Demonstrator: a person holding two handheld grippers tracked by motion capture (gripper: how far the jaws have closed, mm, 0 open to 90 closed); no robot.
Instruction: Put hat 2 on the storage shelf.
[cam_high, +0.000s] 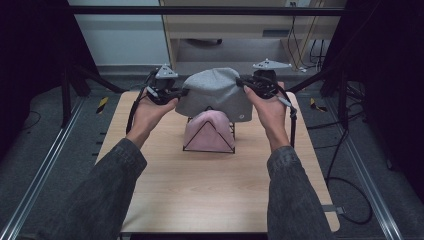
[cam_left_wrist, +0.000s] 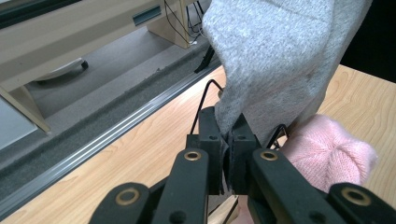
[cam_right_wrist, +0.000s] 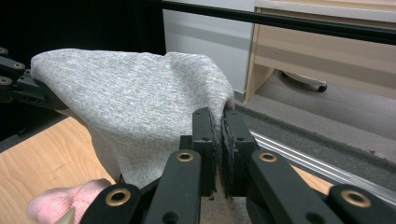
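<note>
A grey knit hat (cam_high: 212, 92) hangs in the air above the table, stretched between both grippers. My left gripper (cam_high: 176, 93) is shut on its left edge; in the left gripper view the grey hat (cam_left_wrist: 275, 56) is pinched between the jaws of my left gripper (cam_left_wrist: 228, 135). My right gripper (cam_high: 246, 85) is shut on the hat's right edge, and the grey hat (cam_right_wrist: 135, 107) runs into the closed jaws of my right gripper (cam_right_wrist: 218, 122). Below the hat sits a pink knit hat (cam_high: 207, 130) on a black wire stand (cam_high: 196, 149).
The wooden table (cam_high: 210, 195) has bare surface in front of the stand. A metal rail (cam_left_wrist: 107, 140) runs along its far edge, with a light wood cabinet (cam_high: 235, 25) and cables beyond. Black frame posts stand at both sides.
</note>
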